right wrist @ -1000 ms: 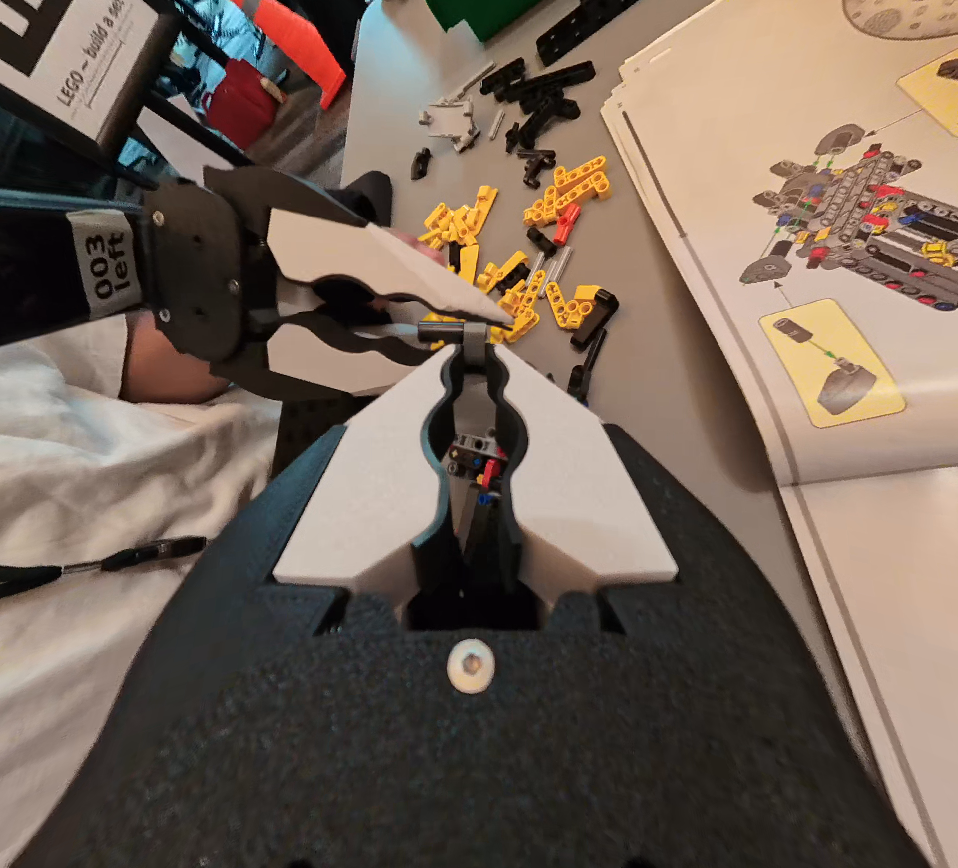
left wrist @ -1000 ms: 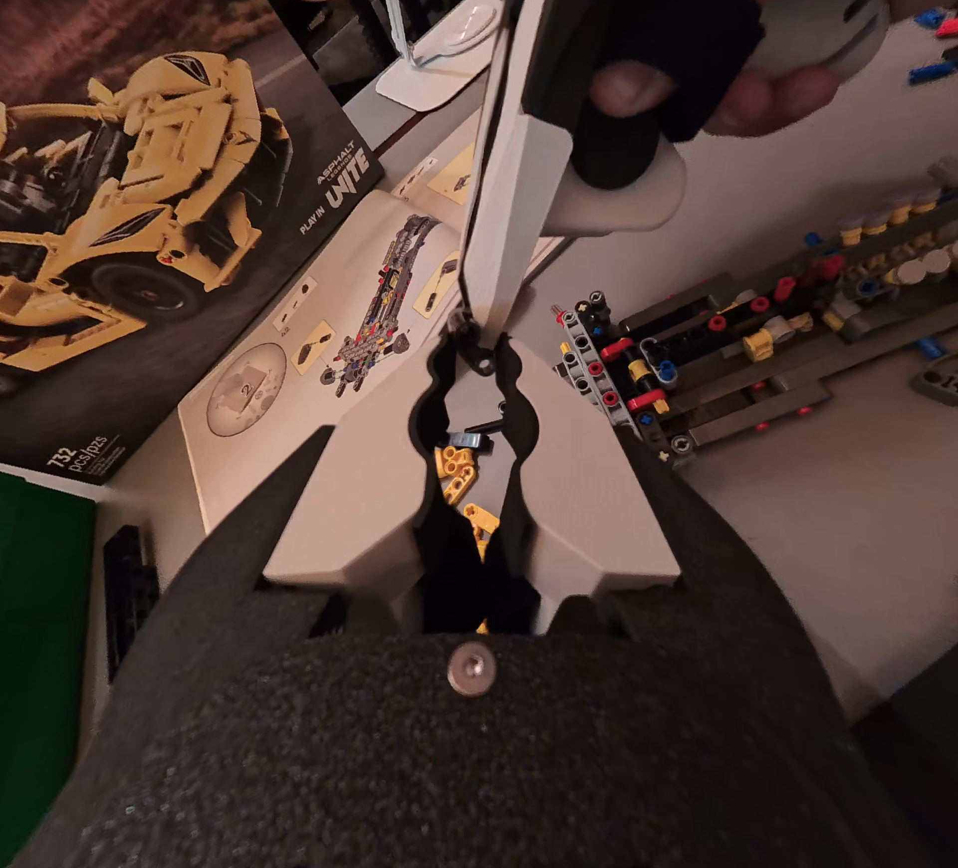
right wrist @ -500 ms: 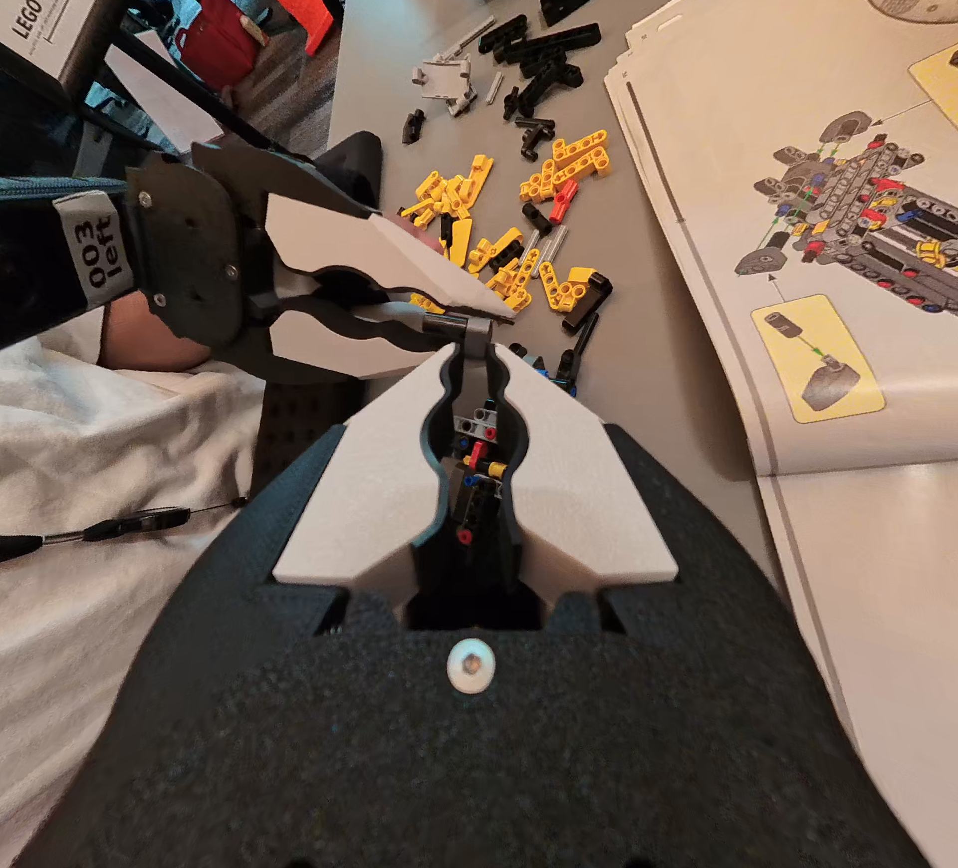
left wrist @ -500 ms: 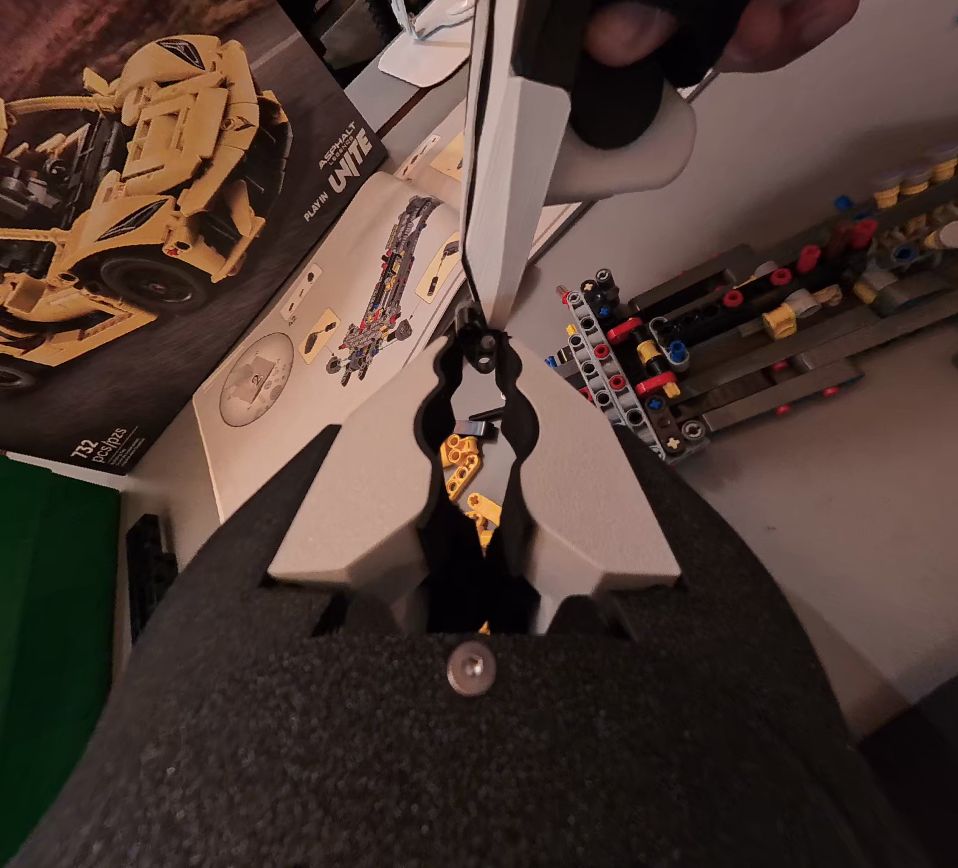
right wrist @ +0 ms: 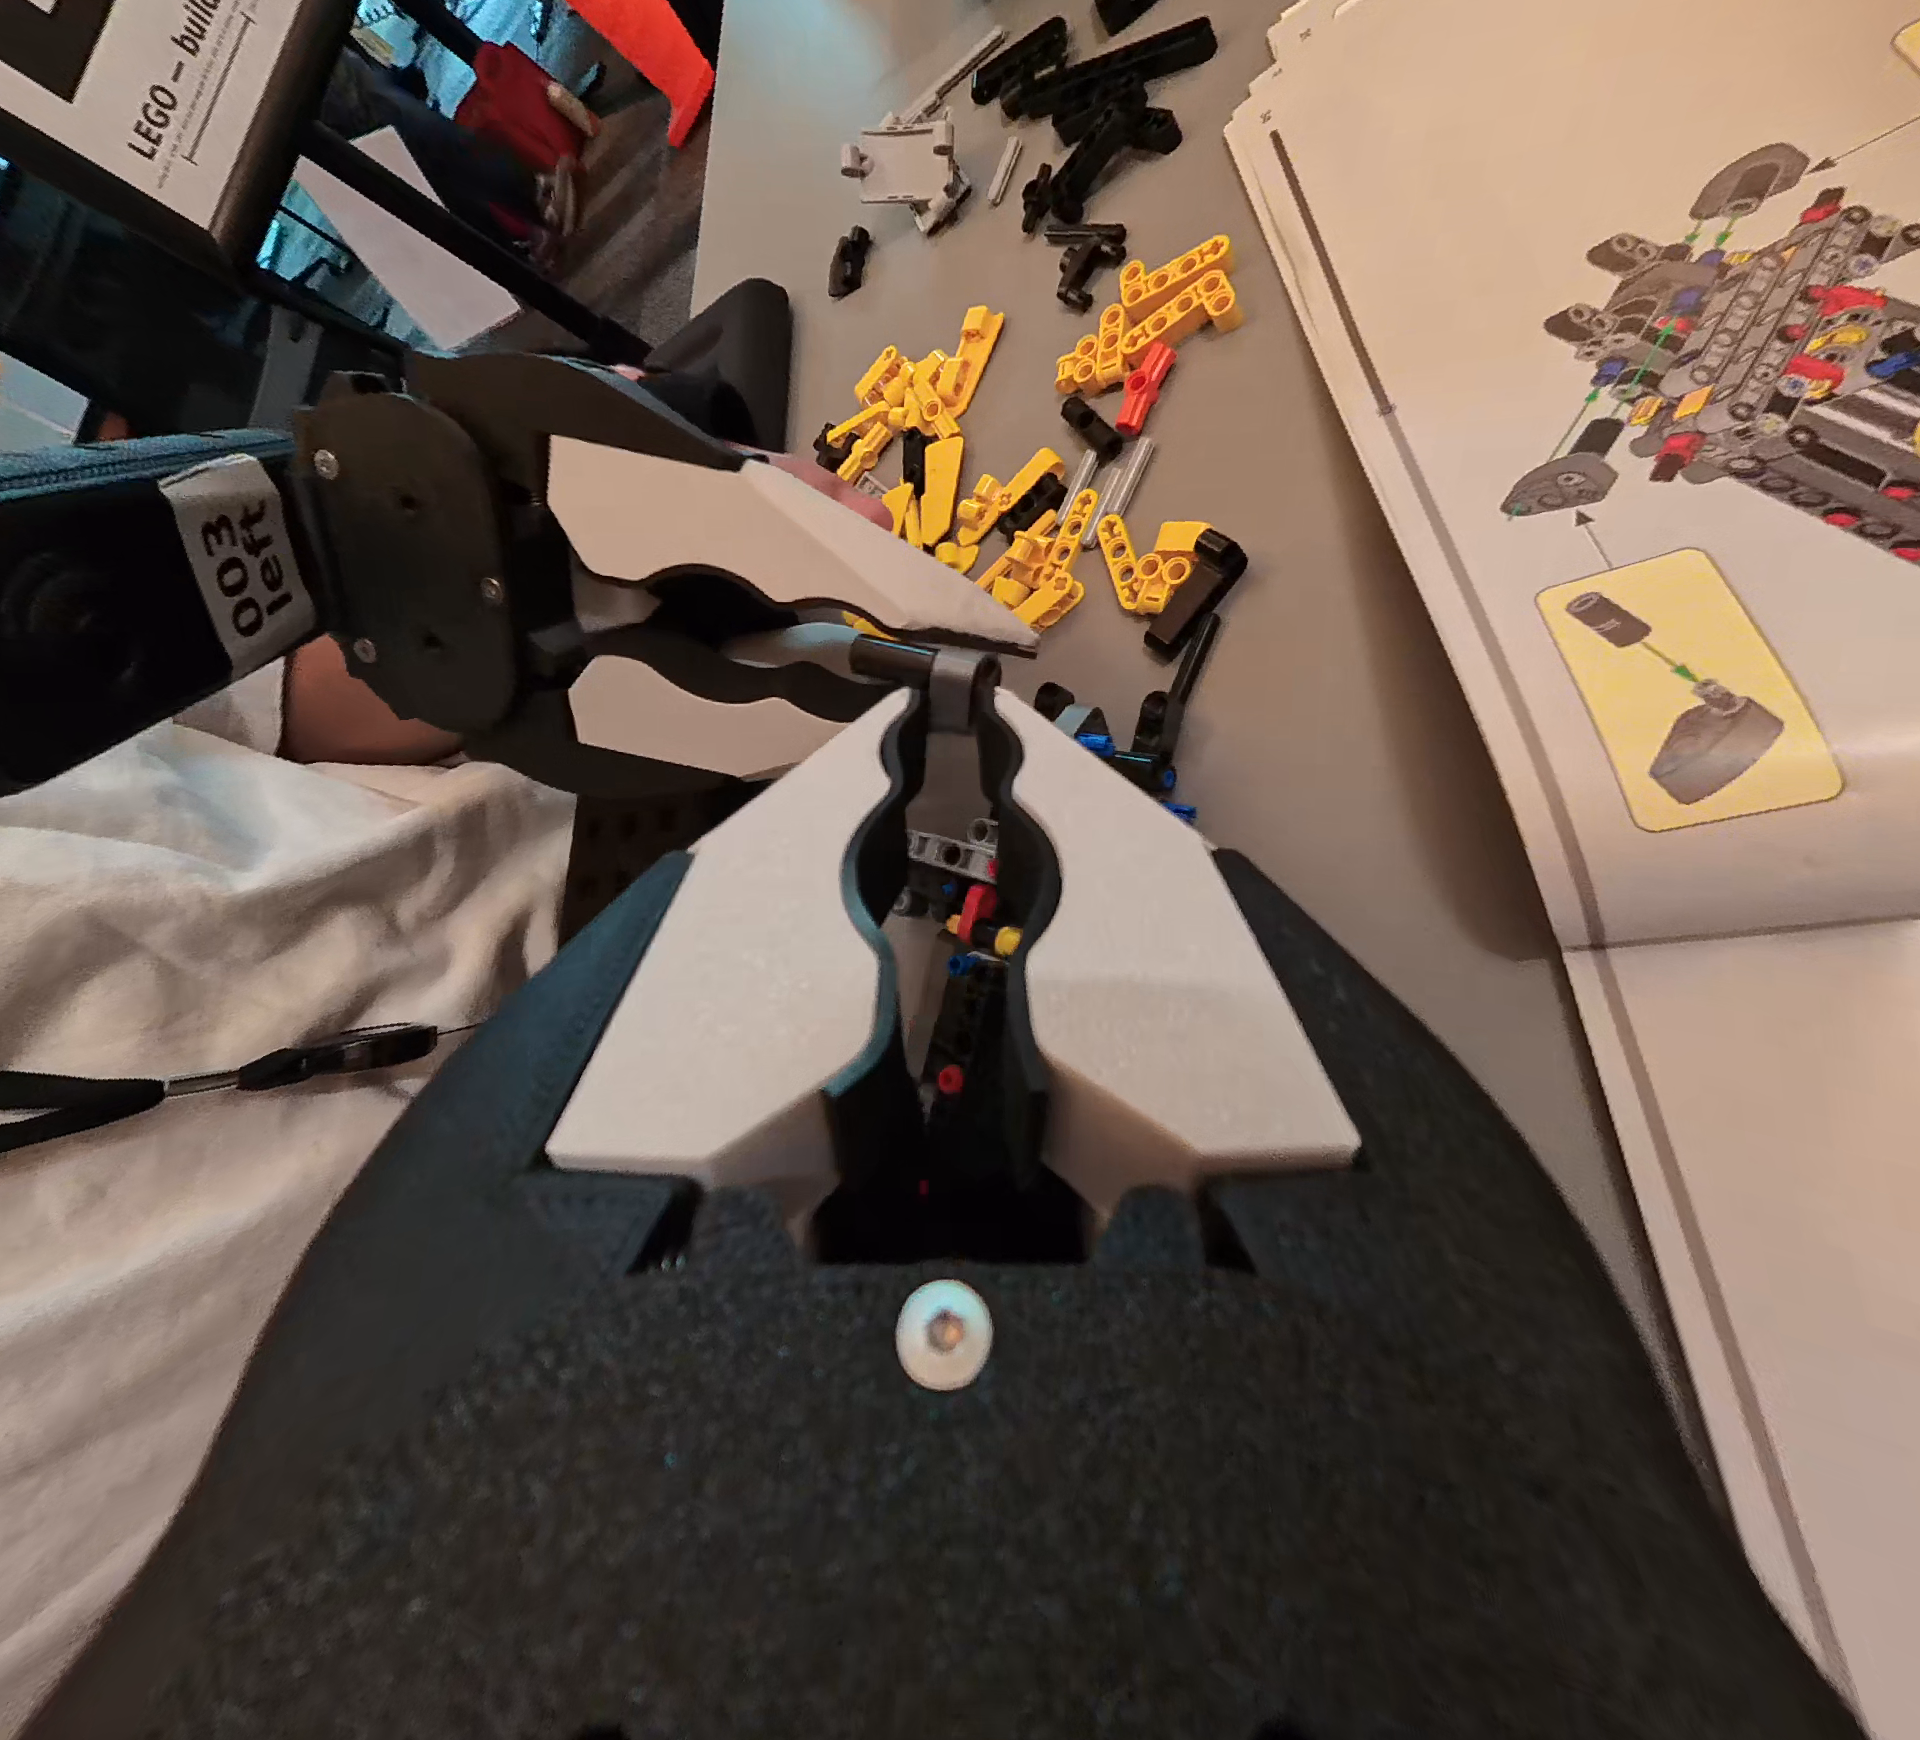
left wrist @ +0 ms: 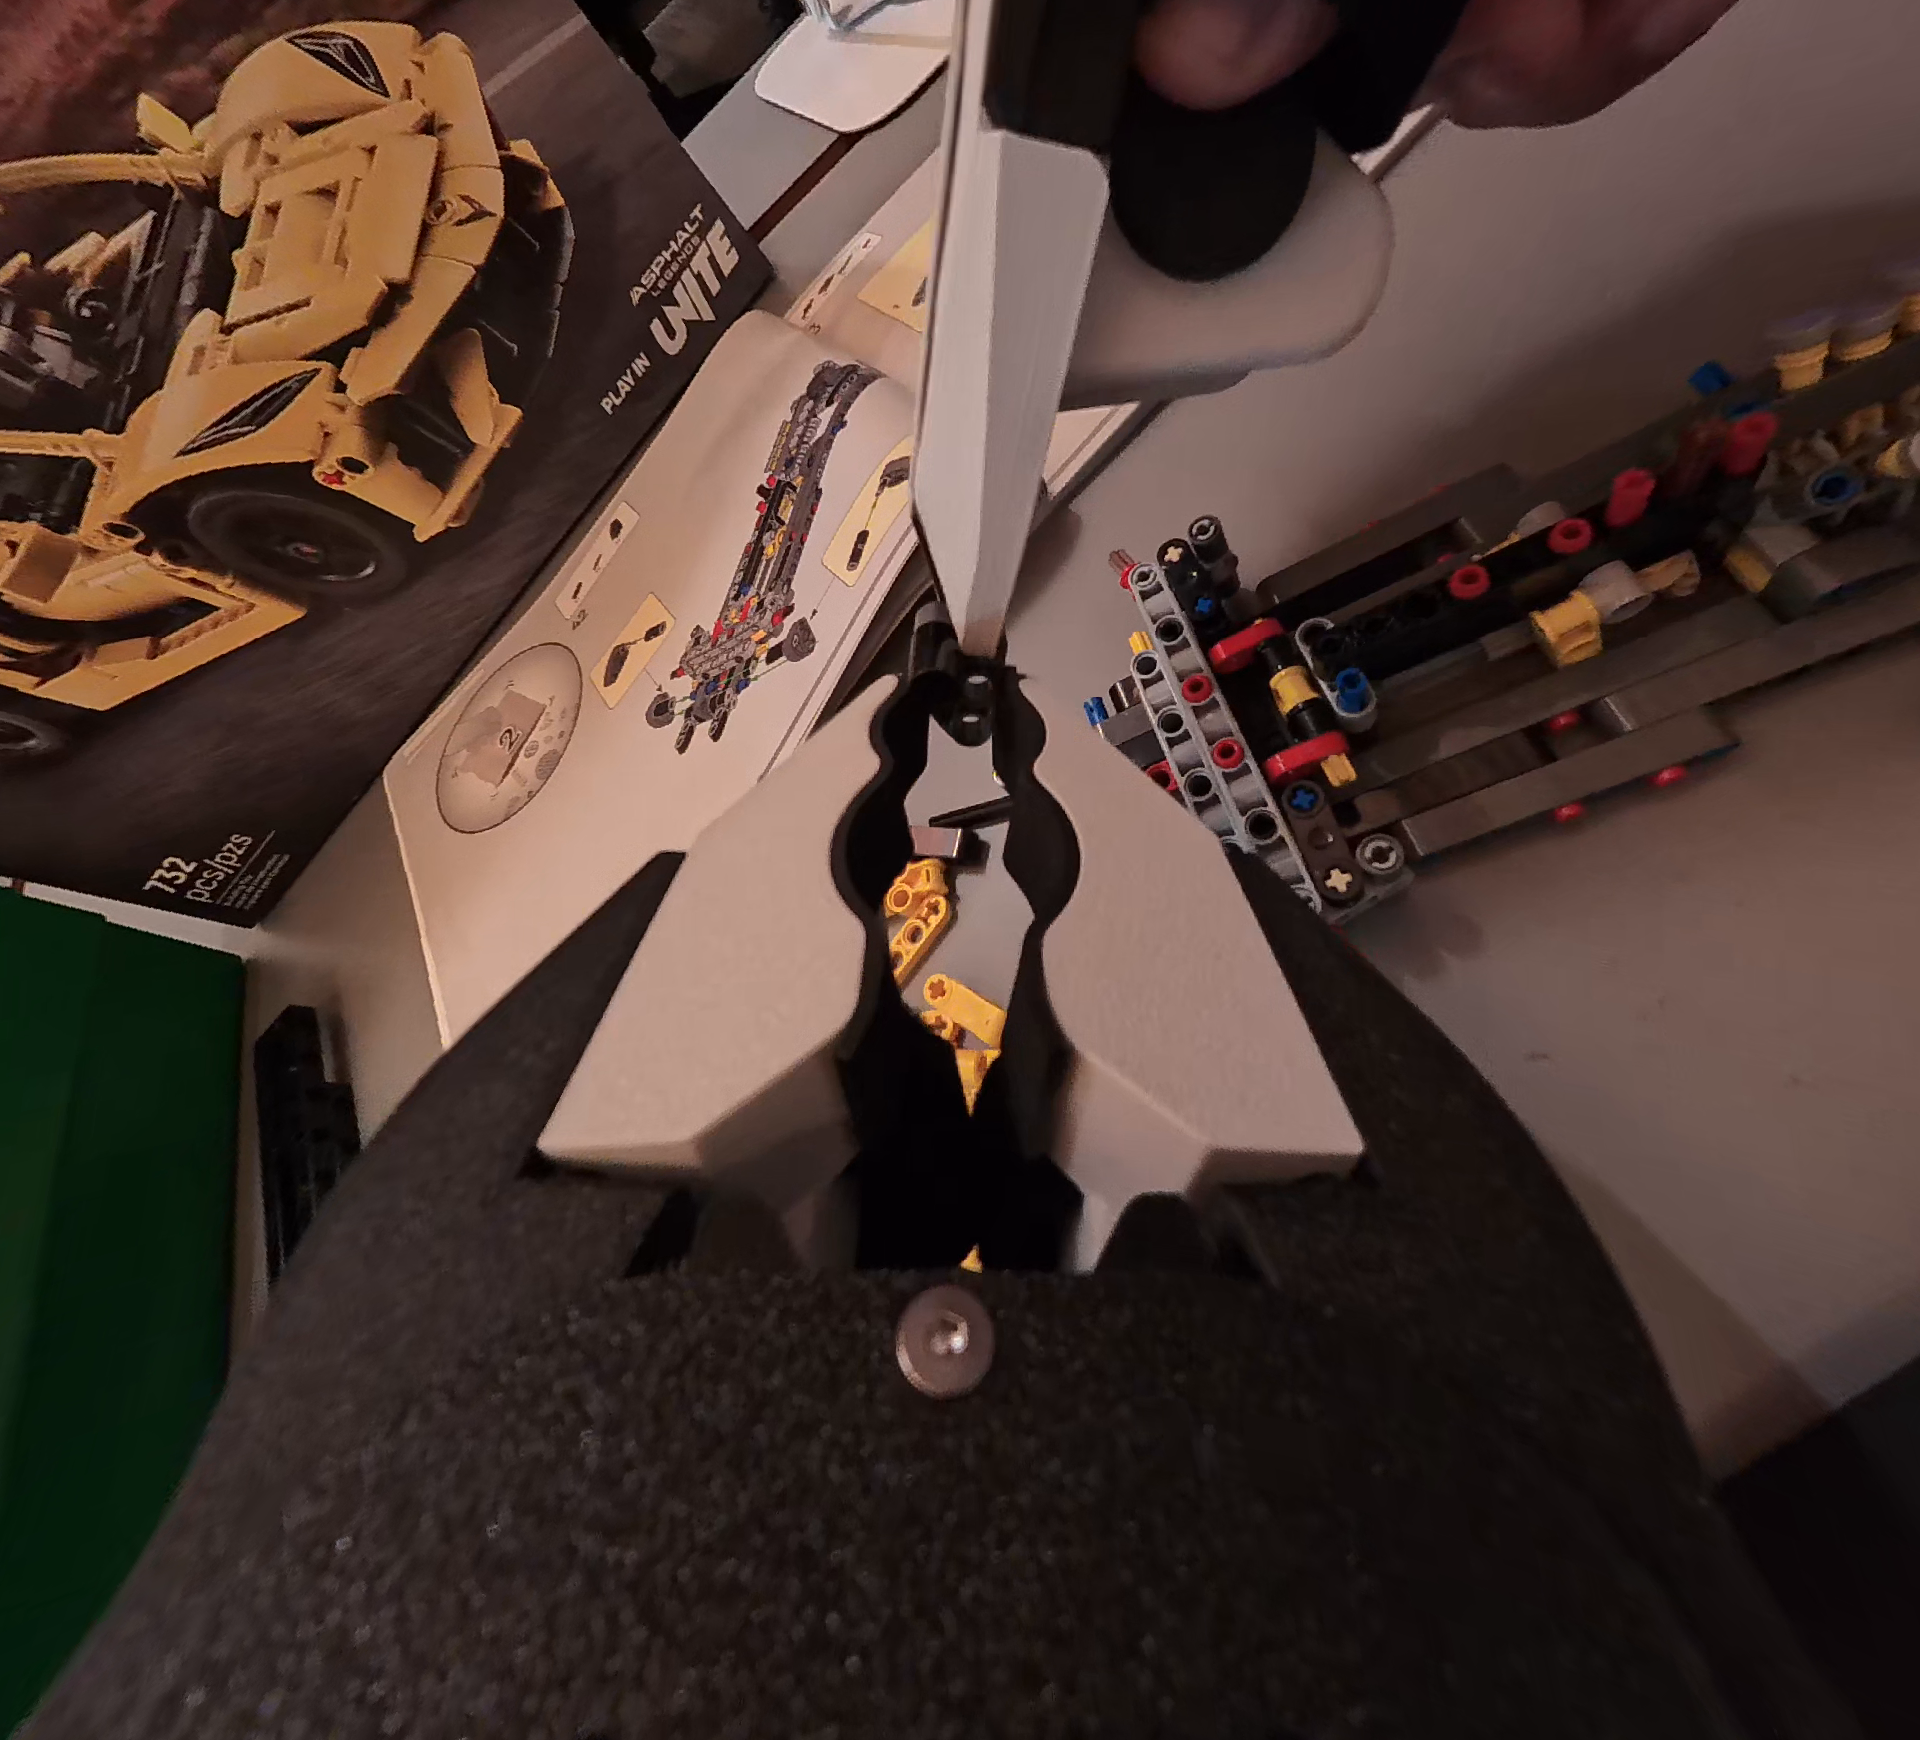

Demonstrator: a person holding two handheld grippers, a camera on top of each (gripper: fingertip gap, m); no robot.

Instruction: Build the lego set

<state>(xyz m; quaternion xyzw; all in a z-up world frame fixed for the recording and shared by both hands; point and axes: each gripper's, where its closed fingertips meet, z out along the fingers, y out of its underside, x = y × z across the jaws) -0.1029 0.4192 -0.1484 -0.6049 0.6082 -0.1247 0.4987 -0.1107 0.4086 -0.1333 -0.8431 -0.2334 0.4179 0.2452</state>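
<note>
Since a second ago both views have tilted a little and the chassis has slid rightward in the left wrist view, while the two tips stay joined on the same small part. The right gripper (right wrist: 951, 698) is nearly closed, its jaws clamped on a grey connector (right wrist: 961, 688). The left gripper (right wrist: 966, 641) meets it from the side, pinching one black pin (right wrist: 888, 654) that runs into the grey connector. In the left wrist view, the left gripper (left wrist: 961, 703) shows narrow jaws around a dark piece, though shadow makes it hard to say where pin ends and connector begins.

Just beyond the tips lies one loose heap of yellow beams (right wrist: 1039, 464), roughly a dozen, with a single red connector (right wrist: 1143, 386) among them. Farther off sit several black beams (right wrist: 1101, 75). One open instruction booklet (right wrist: 1558, 340) lies to the right. One half-built chassis (left wrist: 1455, 651) rests on the table (left wrist: 1610, 1015), and one set box (left wrist: 260, 340) stands beyond the booklet.
</note>
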